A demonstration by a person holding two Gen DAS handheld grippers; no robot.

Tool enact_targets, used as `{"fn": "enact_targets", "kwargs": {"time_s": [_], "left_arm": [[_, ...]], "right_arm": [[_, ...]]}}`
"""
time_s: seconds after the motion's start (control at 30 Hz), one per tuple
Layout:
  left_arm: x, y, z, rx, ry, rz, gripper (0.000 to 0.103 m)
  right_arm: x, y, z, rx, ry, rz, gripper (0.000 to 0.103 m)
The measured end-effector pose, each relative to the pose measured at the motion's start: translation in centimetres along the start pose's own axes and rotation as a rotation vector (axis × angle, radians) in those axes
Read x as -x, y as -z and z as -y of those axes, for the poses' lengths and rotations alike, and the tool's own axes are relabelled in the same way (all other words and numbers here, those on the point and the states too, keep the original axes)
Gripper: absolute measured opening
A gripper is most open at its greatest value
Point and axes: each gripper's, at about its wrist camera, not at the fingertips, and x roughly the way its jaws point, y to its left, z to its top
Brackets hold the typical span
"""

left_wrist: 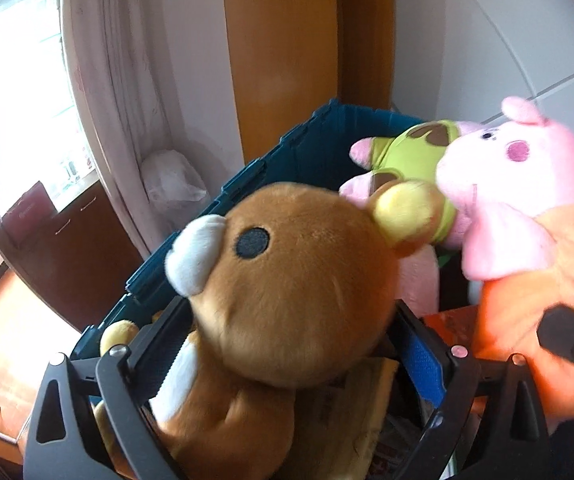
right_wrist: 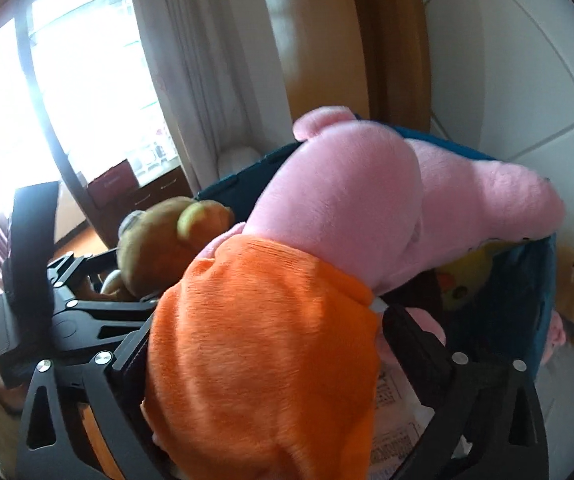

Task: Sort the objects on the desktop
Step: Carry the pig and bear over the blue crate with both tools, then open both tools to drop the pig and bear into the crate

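Bear pinched between fingers of left claw, pig in orange clamped at its body in right claw, both above blue bin holding another pig.

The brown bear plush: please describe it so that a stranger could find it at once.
Find the dark teal bin before the wooden door frame. Over its near edge, the left claw grips the brown bear plush. Unlike the pink pig in orange beside it, it has a white muzzle and yellow-lined ears.

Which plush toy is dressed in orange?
The pink pig held by the right gripper; the brown bear wears nothing, the other pig green.
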Motion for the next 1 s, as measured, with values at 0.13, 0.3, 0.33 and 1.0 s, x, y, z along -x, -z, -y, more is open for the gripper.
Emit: {"fn": "enact_targets", "kwargs": {"time_s": [0.13,0.3,0.33,1.0], "left_arm": [[3.8,0.5,0.4,0.001,-0.003,0.083,0.098],[8.4,2.1,1.8,0.031,0.028,0.159,0.103],[9.3,2.9,2.6,0.031,0.031,0.171,0.103],[19.6,14.5,15.5,0.054,0.067,0.197,0.103]], "right_arm": [[3.0,1.1,0.1,0.016,0.018,0.059,0.102],[7.1,3.2,1.8,0.013,0.013,0.137,0.103],[7.7,3.8,2.1,0.010,0.010,0.147,0.103],[21.6,16.7,8.7,-0.034,0.079,0.226,0.103]]}}
